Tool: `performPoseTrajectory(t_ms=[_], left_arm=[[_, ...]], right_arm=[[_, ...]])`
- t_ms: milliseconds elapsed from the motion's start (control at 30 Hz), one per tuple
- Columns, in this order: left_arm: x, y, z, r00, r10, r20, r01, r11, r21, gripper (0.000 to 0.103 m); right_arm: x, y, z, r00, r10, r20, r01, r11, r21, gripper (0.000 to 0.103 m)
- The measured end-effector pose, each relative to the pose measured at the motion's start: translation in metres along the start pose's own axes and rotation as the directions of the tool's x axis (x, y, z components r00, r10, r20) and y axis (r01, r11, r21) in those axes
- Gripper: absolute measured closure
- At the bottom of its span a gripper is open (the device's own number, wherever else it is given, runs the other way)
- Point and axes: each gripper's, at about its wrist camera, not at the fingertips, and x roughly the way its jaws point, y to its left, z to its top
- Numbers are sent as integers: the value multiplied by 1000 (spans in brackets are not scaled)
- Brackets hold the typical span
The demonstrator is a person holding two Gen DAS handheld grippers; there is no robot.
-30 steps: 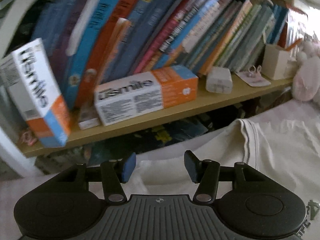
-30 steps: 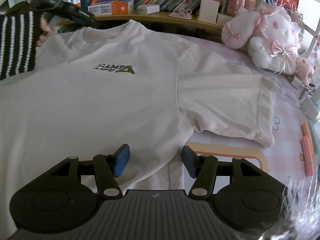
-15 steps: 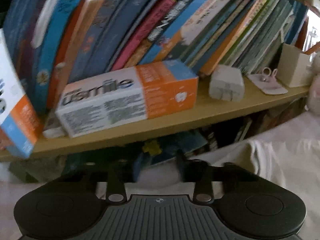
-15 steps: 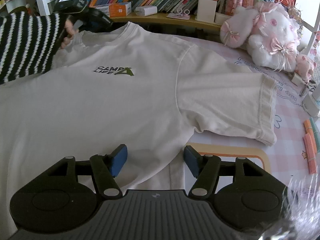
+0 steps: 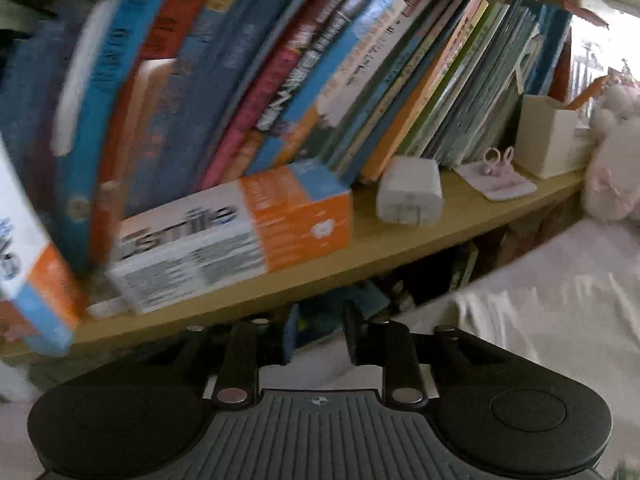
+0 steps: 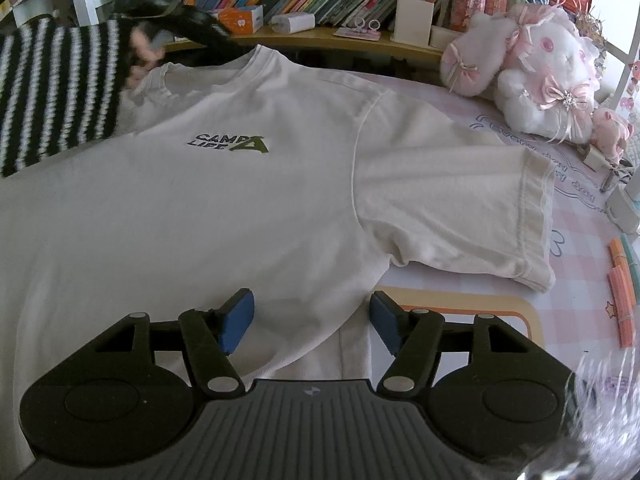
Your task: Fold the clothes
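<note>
A cream T-shirt [image 6: 240, 208] with a "CAMP LIFE" print [image 6: 228, 144] lies flat, front up, on the table. Its right sleeve [image 6: 460, 200] is spread out. My right gripper [image 6: 311, 320] hovers open over the shirt's side edge, with cloth below the gap but not pinched. My left gripper [image 5: 320, 336] sits at the shirt's far end by the collar, facing the bookshelf. Its jaws stand a narrow gap apart and are opening, and pale shirt cloth [image 5: 560, 312] lies under and right of them. In the right wrist view a hand in a striped sleeve [image 6: 52, 92] holds this left gripper [image 6: 200, 26], which is blurred.
A wooden shelf [image 5: 400, 240] packed with books runs behind the table, carrying an orange and white box [image 5: 232, 236] and a white pen holder [image 6: 414, 16]. Pink plush toys [image 6: 540, 72] sit at the back right. Orange strips [image 6: 622, 292] lie on the pink checked cover [image 6: 580, 248].
The left gripper's jaws went from wide apart to a narrow gap, and it shifted along the shirt's collar end by the shelf. The right gripper stayed put, with its jaws slightly wider.
</note>
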Motion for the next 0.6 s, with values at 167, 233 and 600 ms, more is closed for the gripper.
performPoseTrajectory(t_ms=[167, 233, 600], left_arm=[[-25, 30, -21, 998, 58, -21, -58, 998, 4, 22], [-28, 41, -27, 996, 85, -34, -85, 996, 6, 22], [-11, 71, -27, 998, -30, -58, 29, 999, -16, 60]], right_arm=[[1, 0, 0, 1000, 0, 4, 0, 1000, -1, 40], [2, 0, 0, 1000, -1, 4, 1, 1000, -2, 40], [5, 1, 1, 1000, -17, -8, 17, 1000, -2, 41]])
